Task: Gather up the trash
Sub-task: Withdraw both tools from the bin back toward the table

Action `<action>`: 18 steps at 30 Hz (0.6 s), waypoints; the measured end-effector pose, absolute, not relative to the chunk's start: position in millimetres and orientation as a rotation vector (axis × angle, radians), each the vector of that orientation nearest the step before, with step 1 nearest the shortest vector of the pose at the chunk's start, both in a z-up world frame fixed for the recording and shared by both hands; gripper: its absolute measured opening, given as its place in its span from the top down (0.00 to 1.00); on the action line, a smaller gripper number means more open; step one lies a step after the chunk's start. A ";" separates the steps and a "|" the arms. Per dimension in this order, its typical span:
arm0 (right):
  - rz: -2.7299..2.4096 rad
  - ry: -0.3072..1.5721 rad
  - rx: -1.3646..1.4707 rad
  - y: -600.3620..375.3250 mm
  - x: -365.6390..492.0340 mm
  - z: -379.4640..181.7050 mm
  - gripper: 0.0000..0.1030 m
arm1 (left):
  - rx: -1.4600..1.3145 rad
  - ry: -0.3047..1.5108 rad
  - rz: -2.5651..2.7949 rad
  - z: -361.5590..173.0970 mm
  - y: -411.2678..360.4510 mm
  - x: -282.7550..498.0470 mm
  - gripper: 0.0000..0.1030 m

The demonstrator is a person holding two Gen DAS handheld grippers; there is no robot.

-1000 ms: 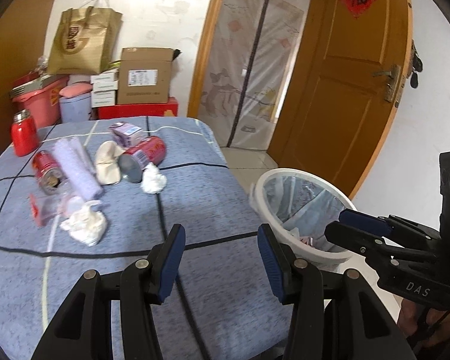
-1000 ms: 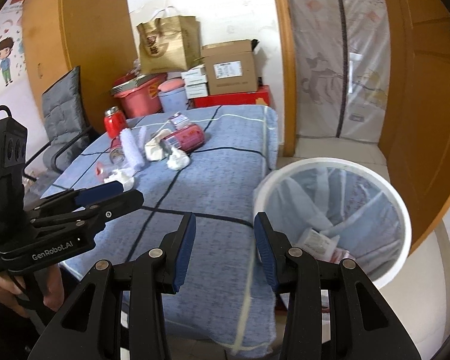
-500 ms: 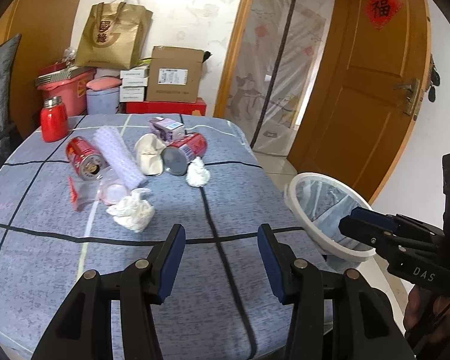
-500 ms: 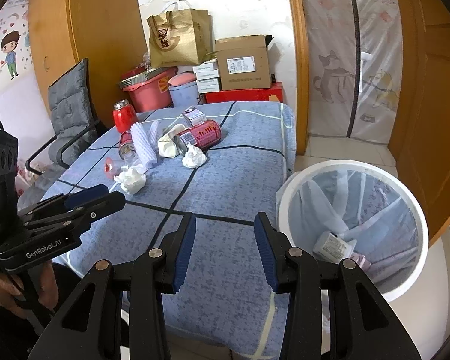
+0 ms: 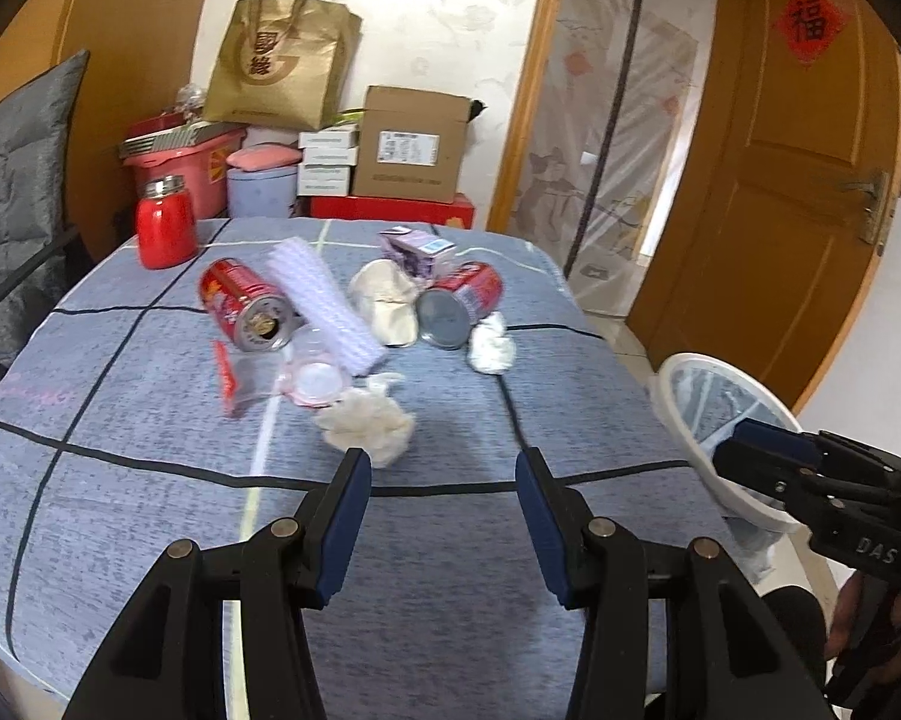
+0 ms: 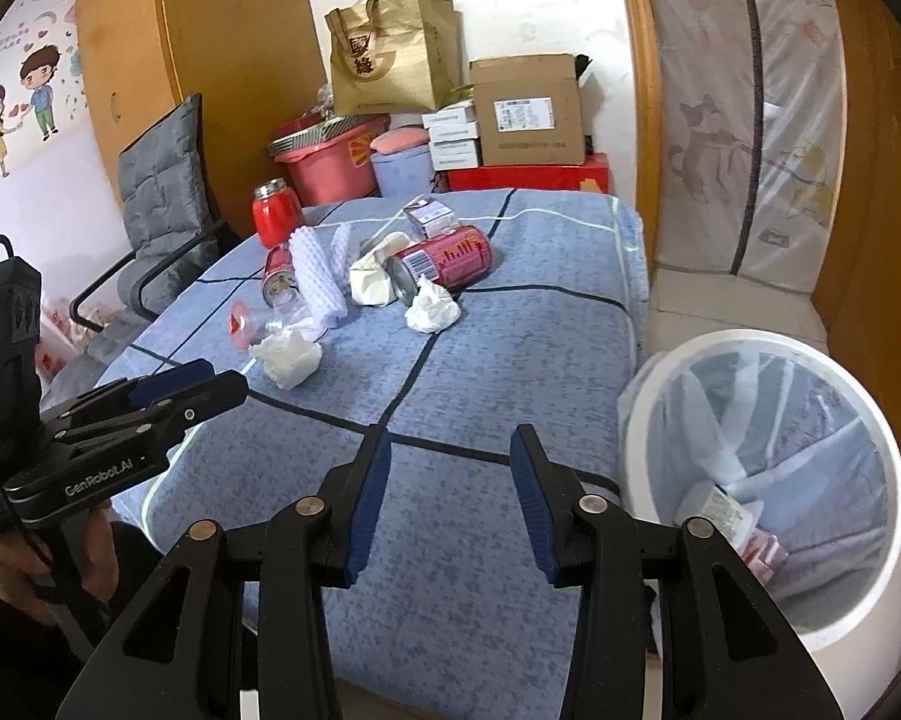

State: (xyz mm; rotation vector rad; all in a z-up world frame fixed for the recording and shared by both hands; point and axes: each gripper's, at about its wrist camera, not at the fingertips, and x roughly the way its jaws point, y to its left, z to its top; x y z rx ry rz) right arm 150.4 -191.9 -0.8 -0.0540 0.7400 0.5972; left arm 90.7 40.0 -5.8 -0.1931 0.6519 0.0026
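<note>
Trash cluster lies at twelve o'clock on the blue tablecloth. Left gripper spread, empty. Right gripper empty, jaws just widening. White bin at three o'clock.

Black hand-held gripper, blue pads

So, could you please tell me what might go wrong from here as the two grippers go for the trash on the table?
1. The two red cans lie on their sides, so a nudge could roll them off the blue tablecloth.
2. The crumpled tissue nearest the open left gripper sits against a clear plastic wrapper; a grab might drag both.
3. The white bin stands below the table edge, so a release by the right gripper, empty and just opening, could miss.
</note>
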 end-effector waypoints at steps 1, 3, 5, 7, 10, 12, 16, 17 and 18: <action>0.601 0.741 -0.054 -190.0 152.1 -1.7 0.50 | -0.197 0.655 0.011 -7.6 43.9 92.4 0.51; 0.608 0.746 -0.053 -186.8 155.6 -3.1 0.50 | -0.201 0.663 0.033 -11.3 51.2 97.4 0.51; 0.612 0.750 -0.055 -183.2 159.4 -4.5 0.50 | -0.209 0.671 0.048 -14.6 57.3 102.1 0.51; 0.615 0.753 -0.059 -179.3 162.8 -5.0 0.50 | -0.222 0.680 0.055 -18.1 63.3 108.2 0.51; 0.617 0.759 -0.066 -173.6 169.2 -6.9 0.50 | -0.214 0.690 0.060 -21.9 67.1 119.0 0.51; 0.614 0.763 -0.066 -171.3 173.7 -7.4 0.50 | -0.214 0.698 0.056 -24.6 68.3 126.9 0.51; 0.611 0.766 -0.071 -166.4 180.2 -6.9 0.50 | -0.222 0.691 0.082 -25.3 76.0 135.3 0.51; 0.612 0.764 -0.073 -164.9 181.2 -6.3 0.50 | -0.231 0.676 0.089 -22.7 79.4 134.2 0.51; 0.613 0.763 -0.074 -164.1 182.1 -5.9 0.50 | -0.237 0.653 0.103 -19.0 84.7 131.3 0.51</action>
